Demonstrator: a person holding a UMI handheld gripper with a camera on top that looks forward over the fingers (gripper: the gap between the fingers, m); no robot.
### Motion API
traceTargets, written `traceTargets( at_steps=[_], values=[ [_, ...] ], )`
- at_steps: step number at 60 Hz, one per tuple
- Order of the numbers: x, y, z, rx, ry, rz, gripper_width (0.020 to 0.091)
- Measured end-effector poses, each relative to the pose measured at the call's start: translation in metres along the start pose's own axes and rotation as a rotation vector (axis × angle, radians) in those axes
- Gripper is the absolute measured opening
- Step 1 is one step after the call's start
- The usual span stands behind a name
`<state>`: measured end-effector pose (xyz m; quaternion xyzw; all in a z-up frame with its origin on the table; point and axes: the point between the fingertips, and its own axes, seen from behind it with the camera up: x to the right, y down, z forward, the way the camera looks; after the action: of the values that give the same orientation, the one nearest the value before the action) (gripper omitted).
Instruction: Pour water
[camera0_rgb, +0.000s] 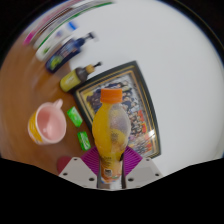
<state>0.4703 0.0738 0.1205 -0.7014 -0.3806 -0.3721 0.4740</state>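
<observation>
Fingers clamped on an orange bottle (111, 128)

Held upright above the worktop (30, 85); a pink cup (46, 124) sits at nine o'clock from it.

Orange bottle (110, 135) apparently clamped in the hand-held gripper (108, 168), pink cup (46, 124) beside.

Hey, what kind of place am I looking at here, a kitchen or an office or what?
Probably a home or lab tabletop, not clearly a kitchen. A wooden table holds a pink cup, several bottles and a framed picture lying flat. The gripper is shut on an orange bottle.
</observation>
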Motion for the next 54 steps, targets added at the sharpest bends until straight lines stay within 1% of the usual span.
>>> traceTargets(
  at_steps=[10,19,27,37,38,40,43,45,50,51,52,53,54],
  values=[
    [-0.008,0.007,-0.005,0.033,-0.134,0.544,0.0270],
    [-0.034,0.039,0.009,-0.002,-0.223,0.886,0.0271],
    [-0.064,0.058,0.025,0.007,-0.258,0.995,0.0270],
    [-0.096,0.071,0.039,-0.019,-0.296,1.088,0.0273],
    [-0.093,0.069,0.040,0.004,-0.283,1.100,0.0273],
    [-0.094,0.070,0.040,0.015,-0.280,1.104,0.0281],
    [-0.095,0.071,0.040,0.027,-0.274,1.106,0.0274],
    [-0.094,0.072,0.039,0.027,-0.270,1.120,0.0288],
    [-0.094,0.073,0.037,0.026,-0.269,1.140,0.0420],
    [-0.094,0.074,0.036,0.024,-0.269,1.136,0.0451],
    [-0.095,0.075,0.036,0.019,-0.272,1.131,0.0498],
    [-0.097,0.076,0.035,0.011,-0.276,1.126,0.0525],
    [-0.098,0.077,0.034,0.002,-0.280,1.122,0.0593]
  ],
)
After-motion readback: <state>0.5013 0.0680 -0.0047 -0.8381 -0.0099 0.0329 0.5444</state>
